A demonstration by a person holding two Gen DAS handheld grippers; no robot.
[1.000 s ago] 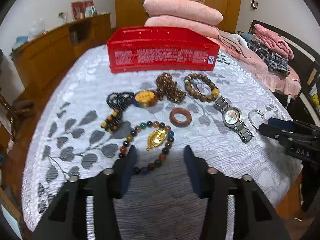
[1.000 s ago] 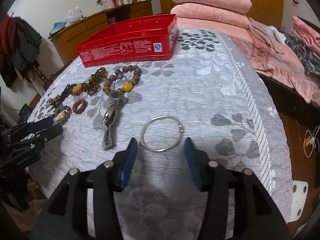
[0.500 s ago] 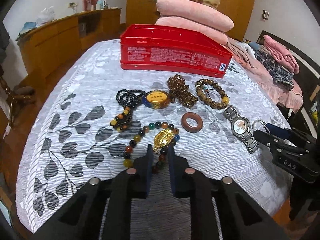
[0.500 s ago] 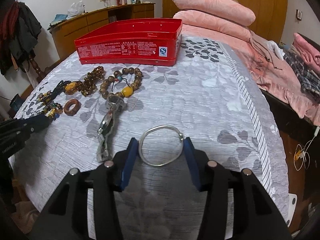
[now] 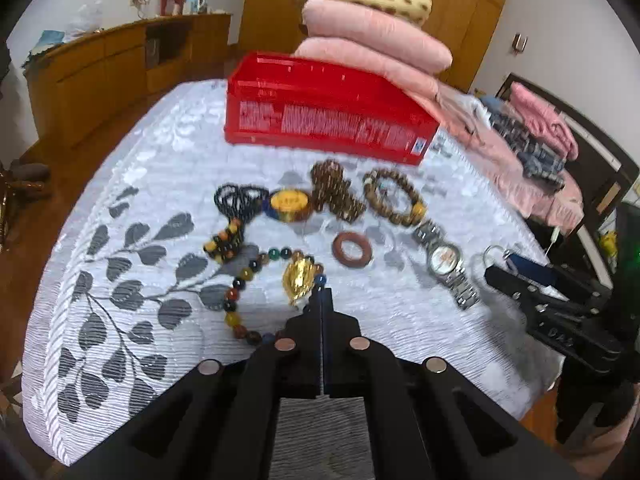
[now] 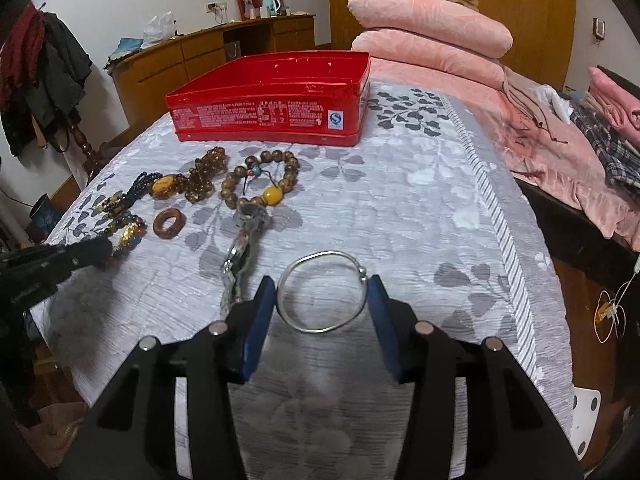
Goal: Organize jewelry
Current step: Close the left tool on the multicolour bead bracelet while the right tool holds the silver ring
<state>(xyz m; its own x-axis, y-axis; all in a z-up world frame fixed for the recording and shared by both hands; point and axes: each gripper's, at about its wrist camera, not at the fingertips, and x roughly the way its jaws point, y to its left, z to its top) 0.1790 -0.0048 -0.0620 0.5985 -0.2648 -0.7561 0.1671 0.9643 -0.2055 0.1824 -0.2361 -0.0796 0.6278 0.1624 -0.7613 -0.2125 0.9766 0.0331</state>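
Left wrist view: the left tongs (image 5: 322, 296) are closed tight, tips meeting at the near rim of the multicoloured bead bracelet (image 5: 240, 280), beside its gold pendant (image 5: 298, 280); whether a bead or cord is pinched cannot be told. The pendant's long axis runs away from the camera. Right wrist view: the right tongs (image 6: 322, 300) stand partly open around a silver bangle (image 6: 323, 291) lying flat, both blue pads touching its rim. A wristwatch (image 6: 240, 256) lies stretched out just left of the bangle, long axis running away towards the red tin (image 6: 272, 108), which sits open-topped at the far end of the spread. Between them lie a brown ring (image 6: 169, 222), a wooden bead bracelet (image 6: 260, 180) and darker bead strands (image 5: 240, 200). Everything rests on a grey leaf-patterned bedspread (image 6: 420, 200); its right half is bare, ending at an edge near pink bedding (image 6: 440, 40).
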